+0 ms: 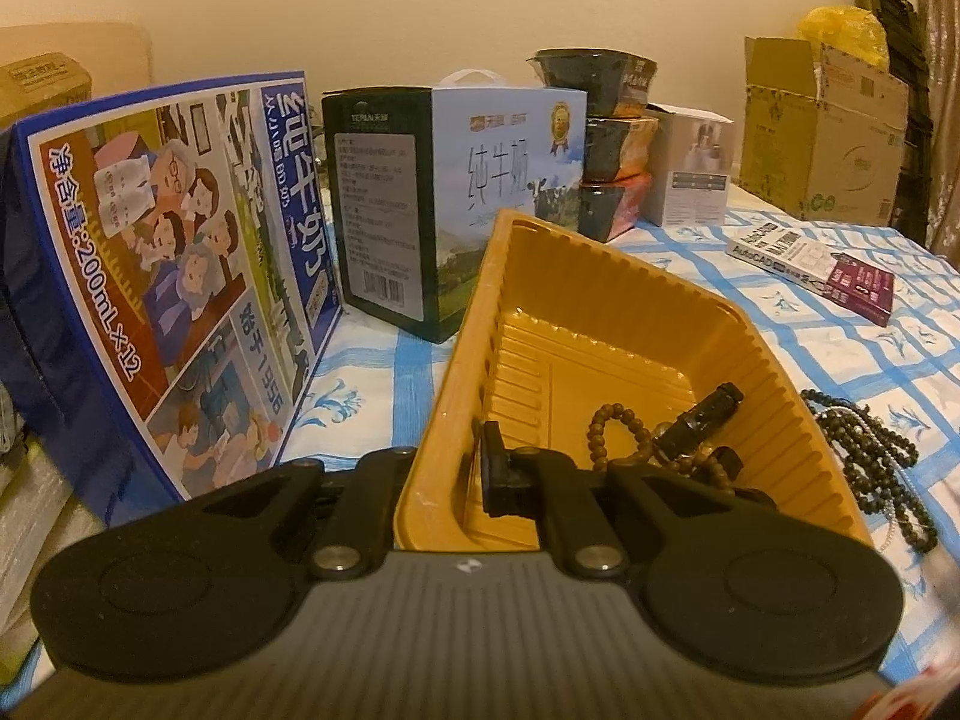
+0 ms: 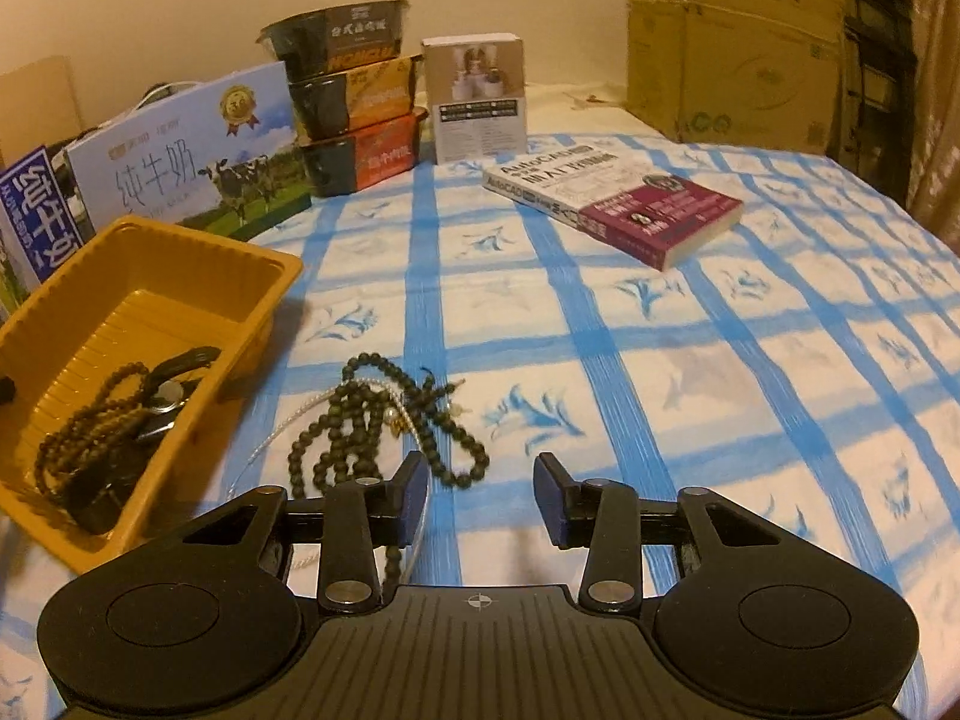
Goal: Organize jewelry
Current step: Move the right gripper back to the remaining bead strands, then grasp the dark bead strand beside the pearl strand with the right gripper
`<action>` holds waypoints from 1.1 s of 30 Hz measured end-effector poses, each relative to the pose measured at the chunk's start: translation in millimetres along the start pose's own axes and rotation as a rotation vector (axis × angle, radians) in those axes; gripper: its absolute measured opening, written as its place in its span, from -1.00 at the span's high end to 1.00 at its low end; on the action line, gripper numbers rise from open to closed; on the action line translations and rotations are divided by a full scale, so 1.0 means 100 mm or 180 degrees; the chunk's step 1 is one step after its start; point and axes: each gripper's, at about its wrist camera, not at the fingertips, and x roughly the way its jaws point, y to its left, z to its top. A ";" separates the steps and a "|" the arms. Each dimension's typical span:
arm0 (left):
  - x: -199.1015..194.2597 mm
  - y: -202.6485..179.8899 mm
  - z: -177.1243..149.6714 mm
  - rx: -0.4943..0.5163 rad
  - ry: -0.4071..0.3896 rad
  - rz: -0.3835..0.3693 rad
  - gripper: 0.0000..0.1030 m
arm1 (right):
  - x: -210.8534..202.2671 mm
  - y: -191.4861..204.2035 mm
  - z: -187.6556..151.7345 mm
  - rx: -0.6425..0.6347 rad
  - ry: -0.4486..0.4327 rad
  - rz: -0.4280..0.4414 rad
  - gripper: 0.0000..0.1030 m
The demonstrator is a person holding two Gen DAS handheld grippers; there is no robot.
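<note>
Just beyond open right claw [image 2: 481,495] — dark bead necklace [image 2: 366,420], on cloth

Milk cartons [image 2: 192,162], three stacked bowls [image 2: 354,96], book [image 2: 624,204] on blue-checked cloth [image 2: 660,360]; cardboard box [image 2: 732,48] behind.

The blue milk carton [image 1: 174,276] at far left reads "200mL×12" and "1956". The green-sided milk box [image 1: 444,204] beside it shows "TERUN", though blurred. The book [image 2: 618,204] farther right says "AutoCAD".
</note>
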 end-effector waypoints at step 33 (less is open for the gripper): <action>0.35 -0.13 0.16 -0.0057 -0.0066 -0.0007 0.80 | 0.96 0.15 0.18 -0.0537 0.0065 0.0010 0.69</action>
